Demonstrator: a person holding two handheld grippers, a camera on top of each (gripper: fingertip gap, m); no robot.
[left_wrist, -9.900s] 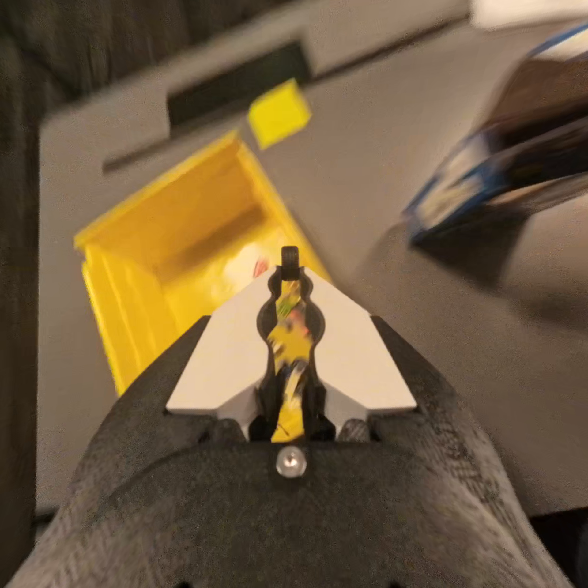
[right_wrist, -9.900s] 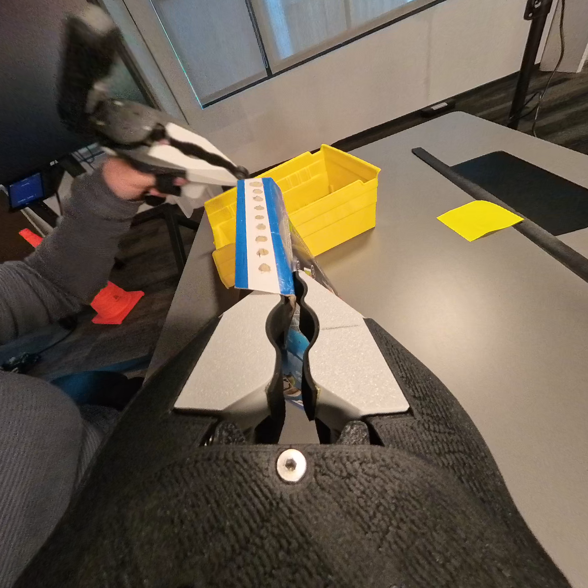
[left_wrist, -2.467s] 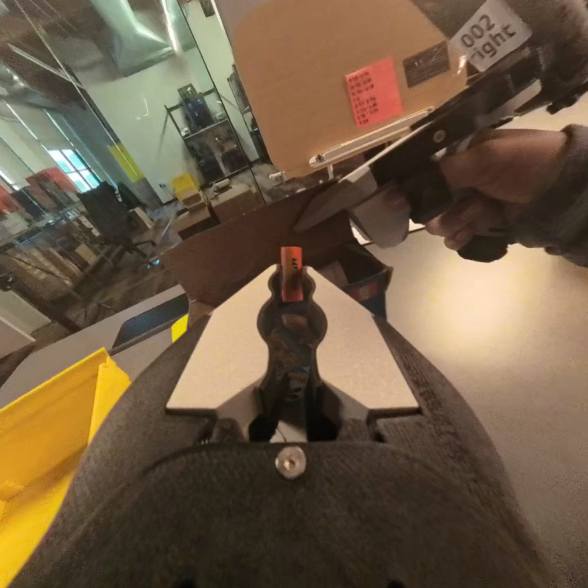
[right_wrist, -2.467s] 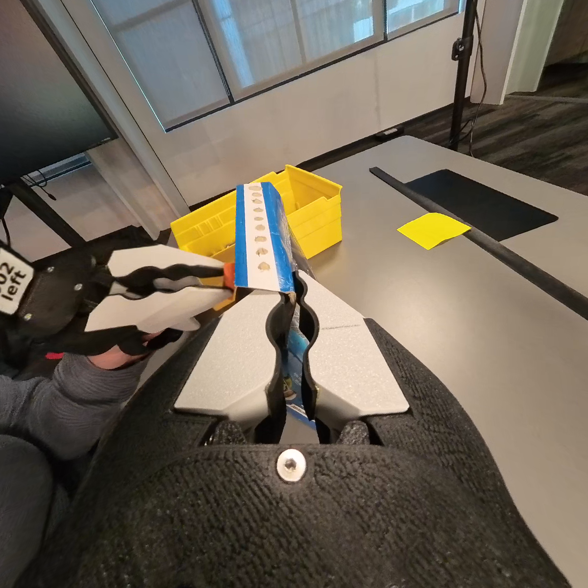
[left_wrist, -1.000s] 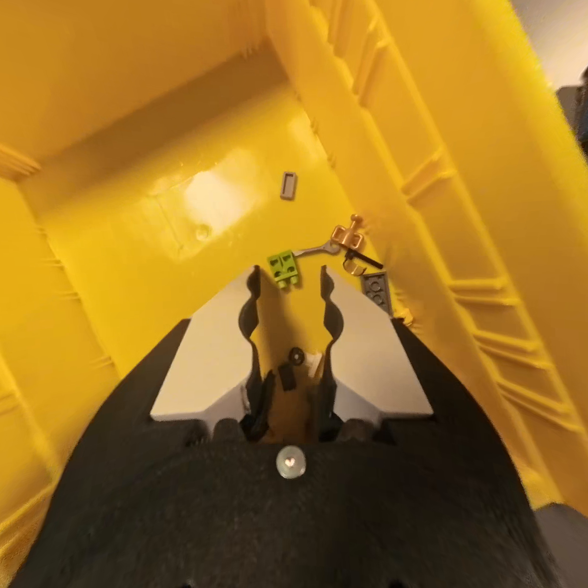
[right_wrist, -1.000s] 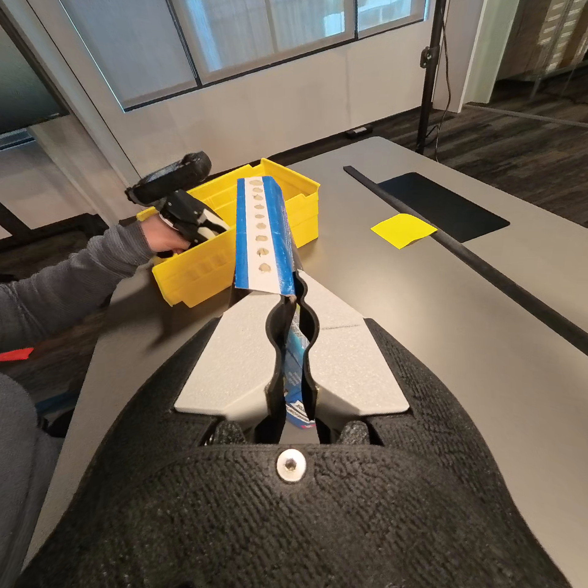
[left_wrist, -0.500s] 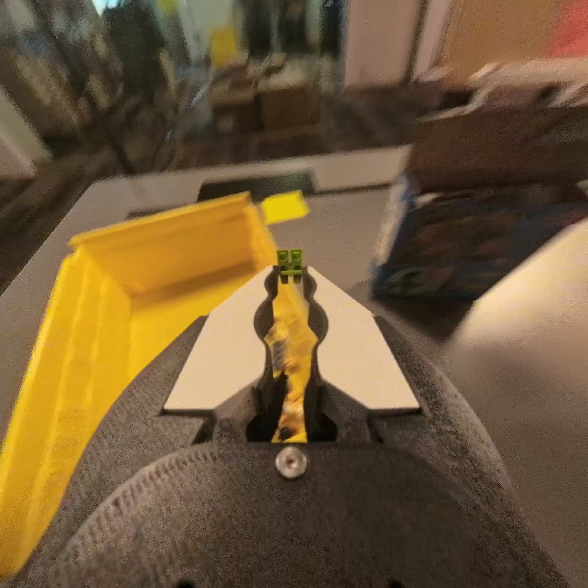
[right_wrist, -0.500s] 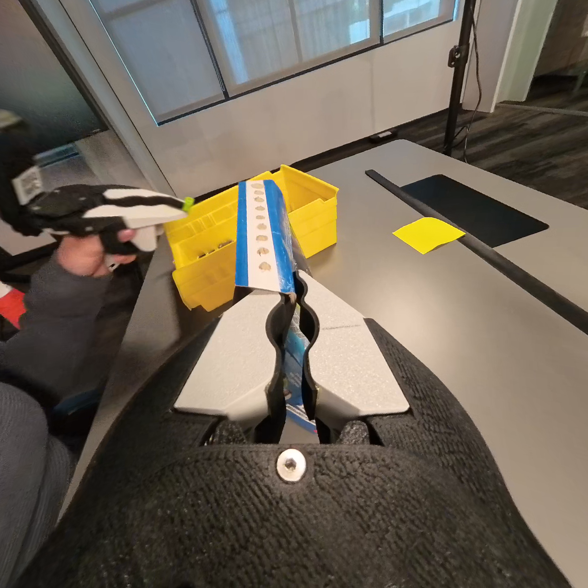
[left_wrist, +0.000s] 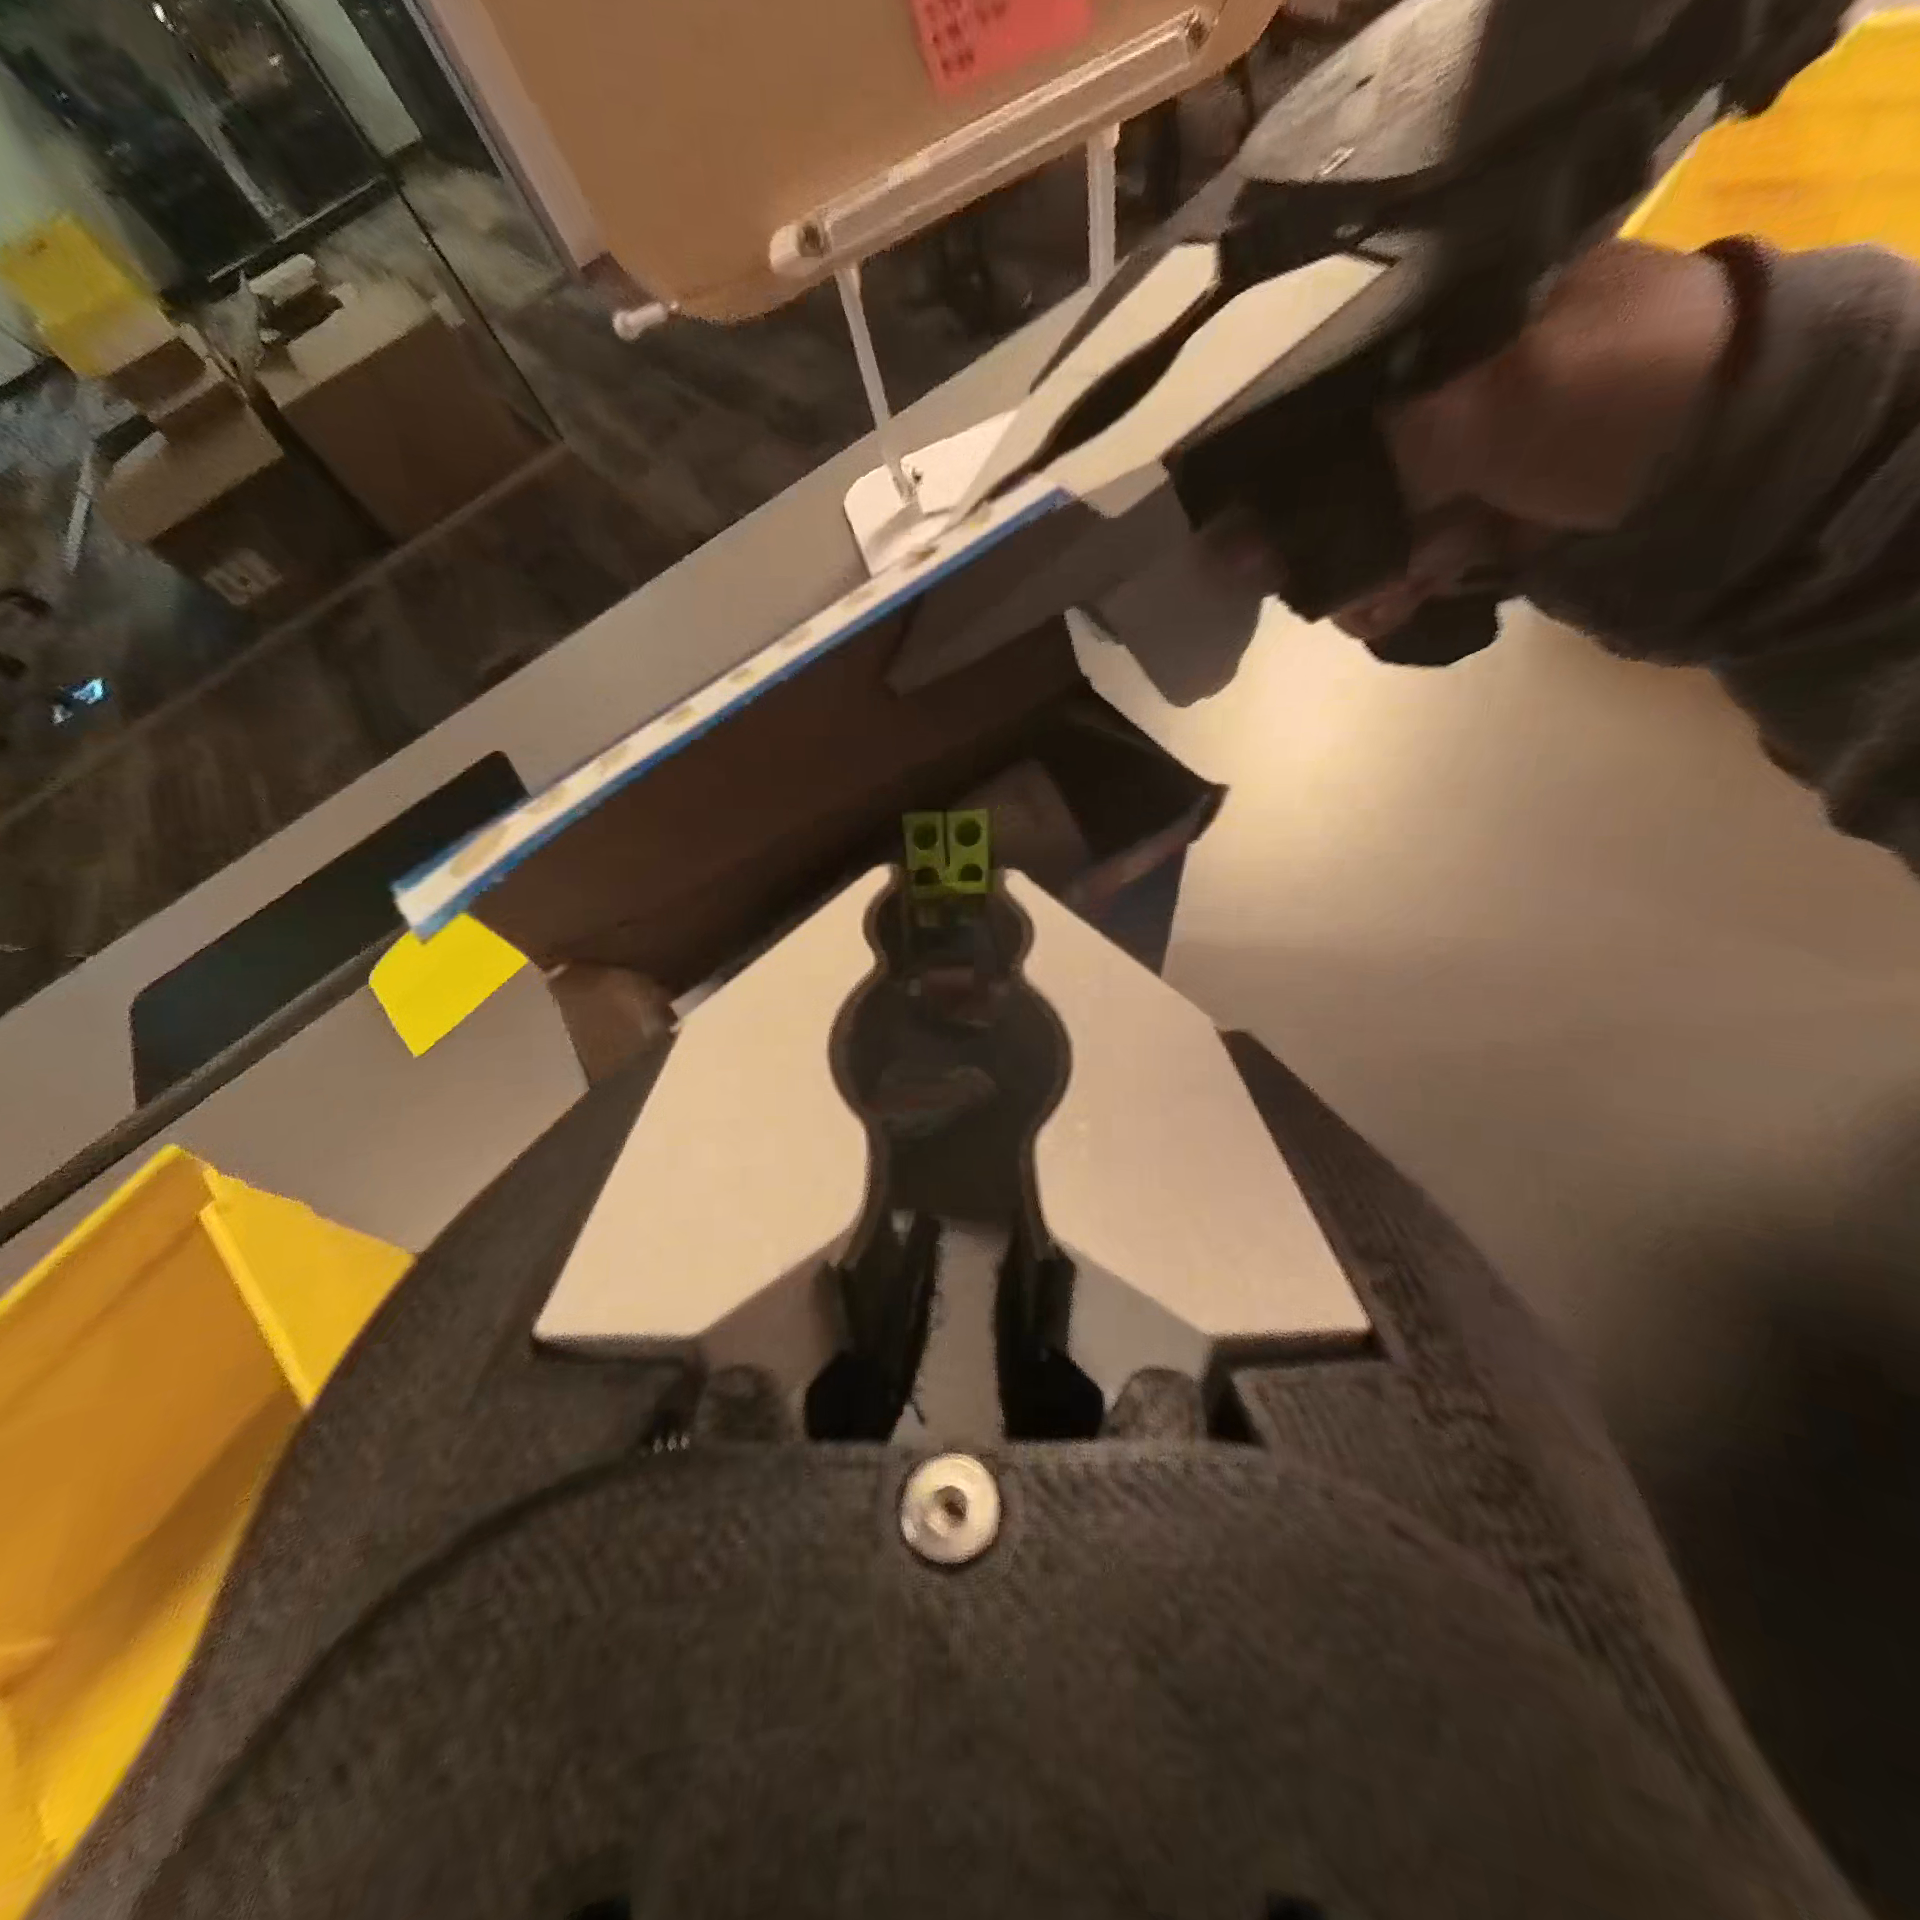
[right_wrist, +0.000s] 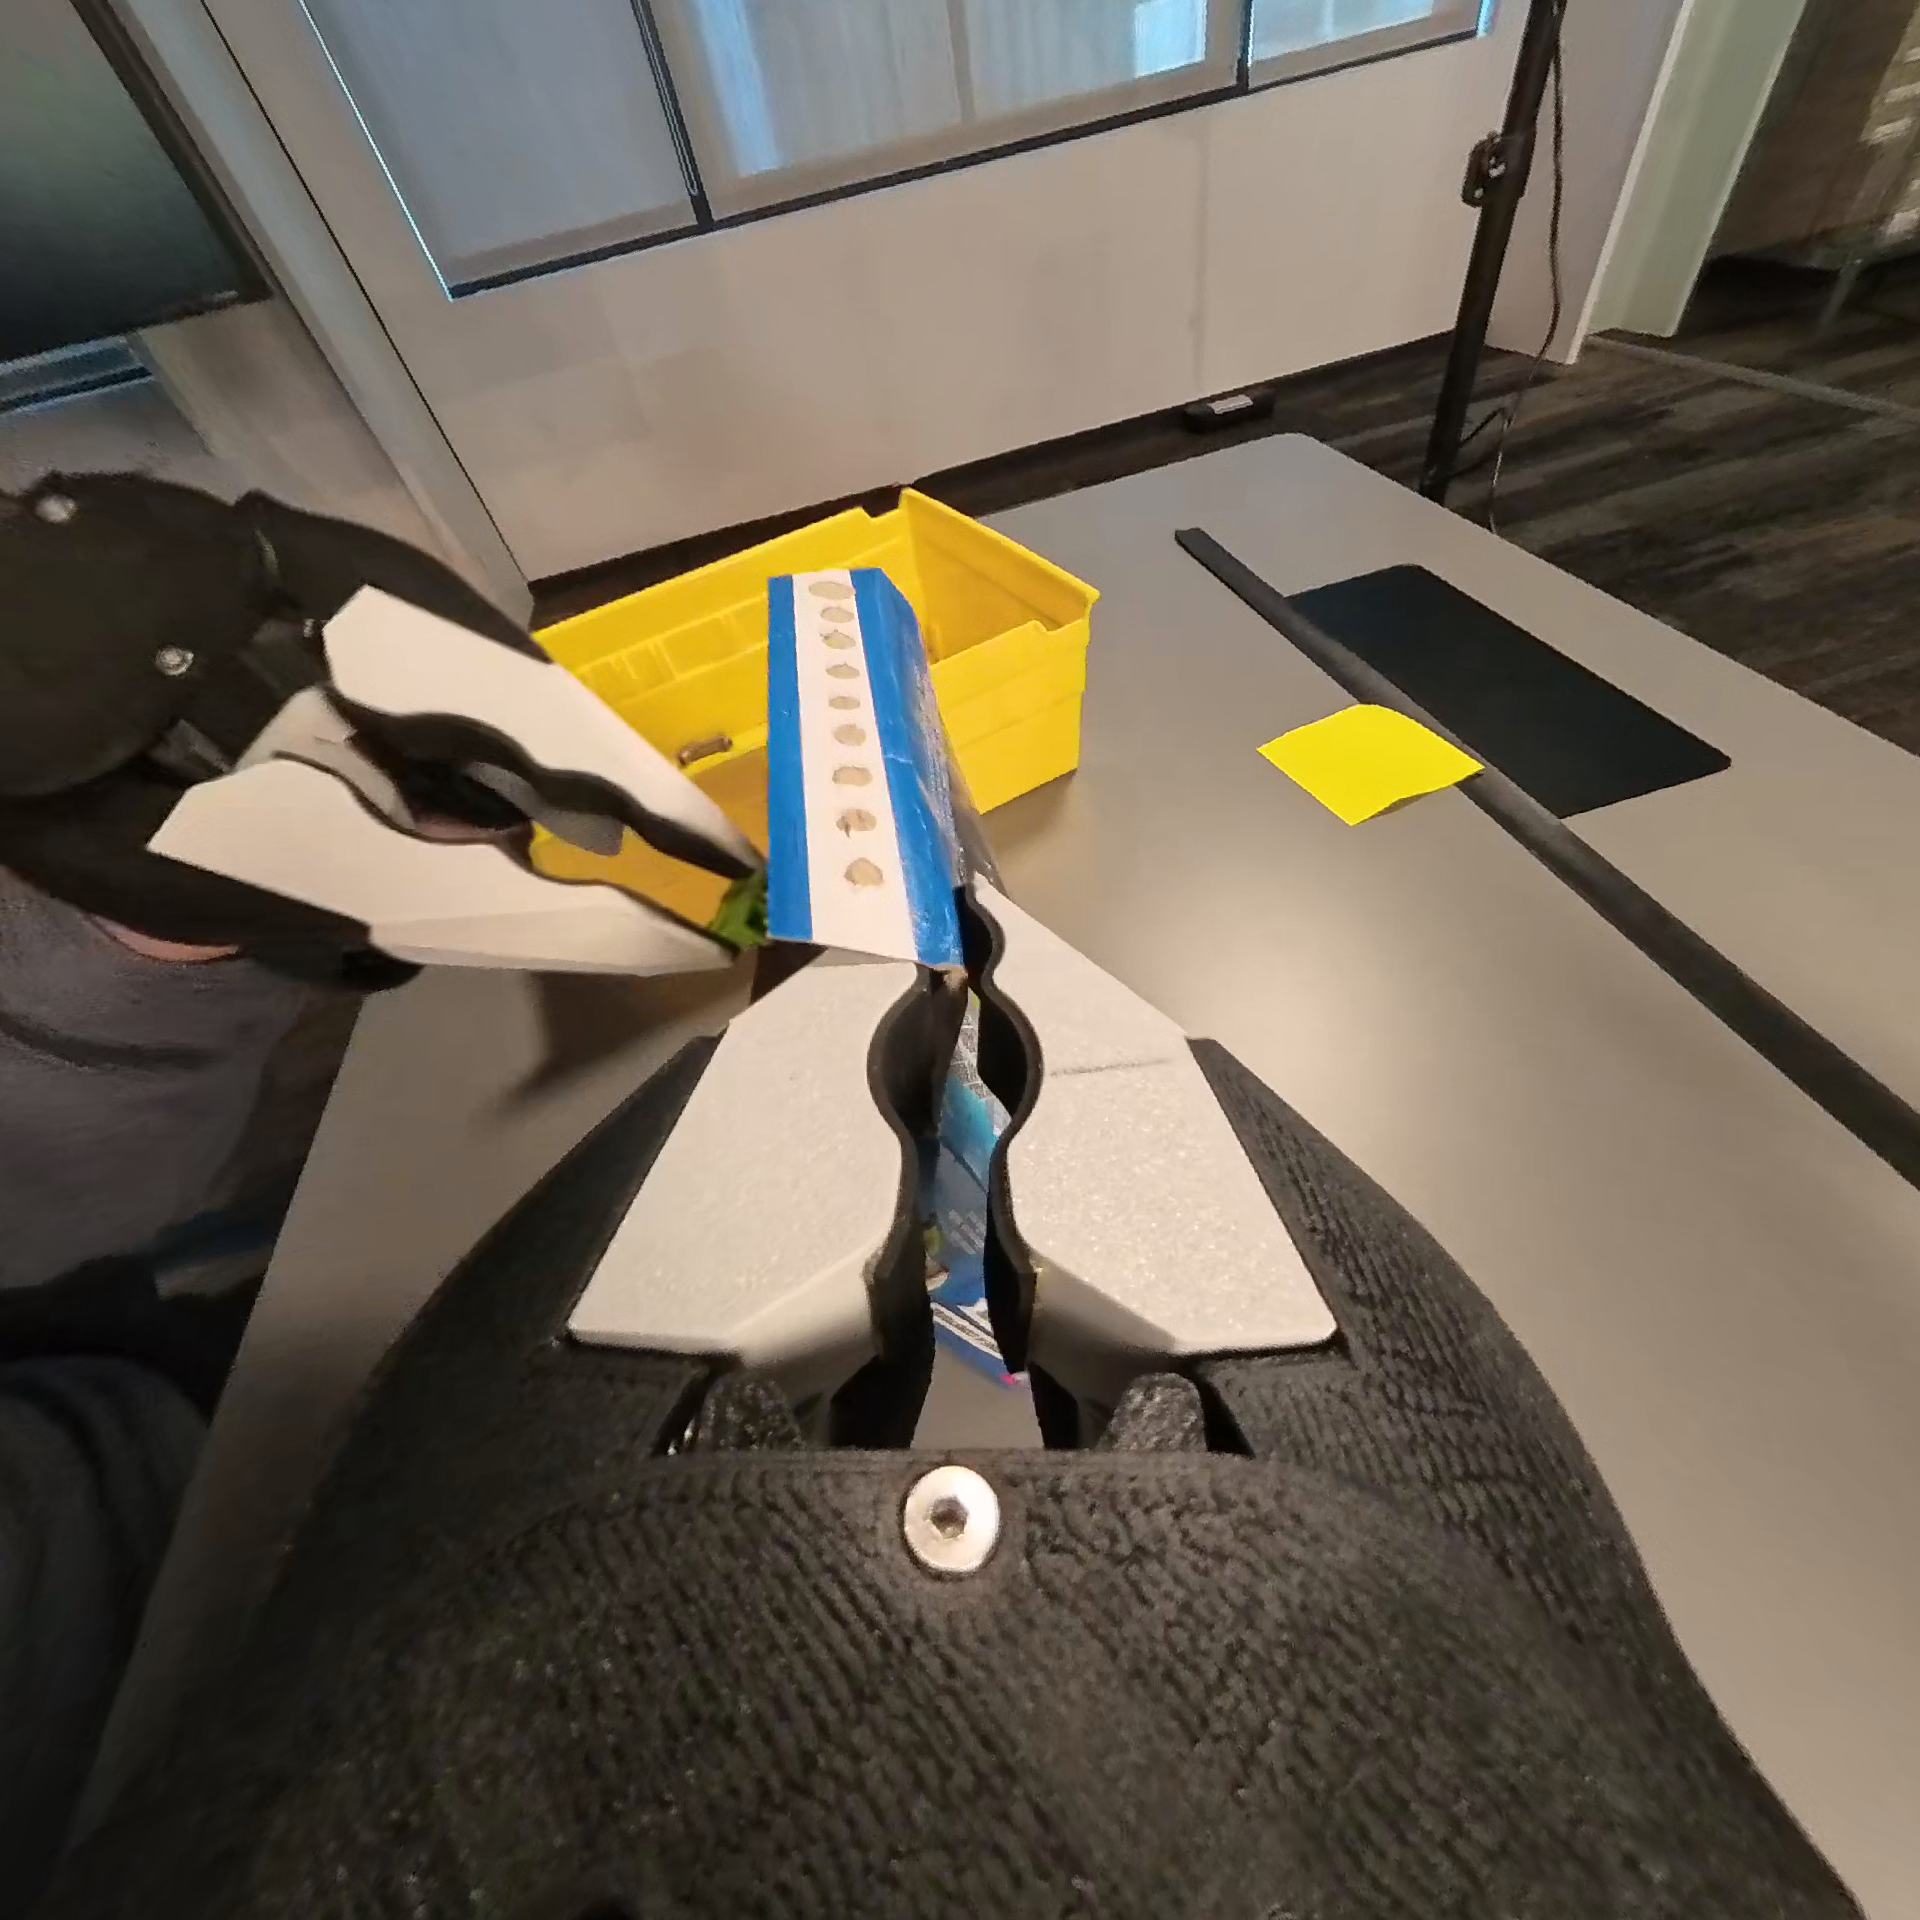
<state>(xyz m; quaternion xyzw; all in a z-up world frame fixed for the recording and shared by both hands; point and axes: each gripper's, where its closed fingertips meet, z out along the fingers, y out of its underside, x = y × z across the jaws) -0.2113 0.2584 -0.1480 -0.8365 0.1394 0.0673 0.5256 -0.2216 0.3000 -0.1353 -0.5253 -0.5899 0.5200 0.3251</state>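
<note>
Grey table (right_wrist: 1351, 1039); box (right_wrist: 862, 769) interior dark, contents indistinct.

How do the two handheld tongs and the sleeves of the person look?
Both tongs, left and right, have pale grey wedge-shaped fingers lined with wavy black pads, on a rough black body with a silver screw. The sleeves are grey knit.

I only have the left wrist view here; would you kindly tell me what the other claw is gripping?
Observer: The right claw is shut on the blue cardboard box, pinching its opened wall.
Operator: Thank you; how far is my green brick from it?
Observer: The green brick sits right at the box's blue-and-white flap.
Operator: And where is the bin?
Observer: The yellow bin stands behind the flap, on the grey table.
</note>
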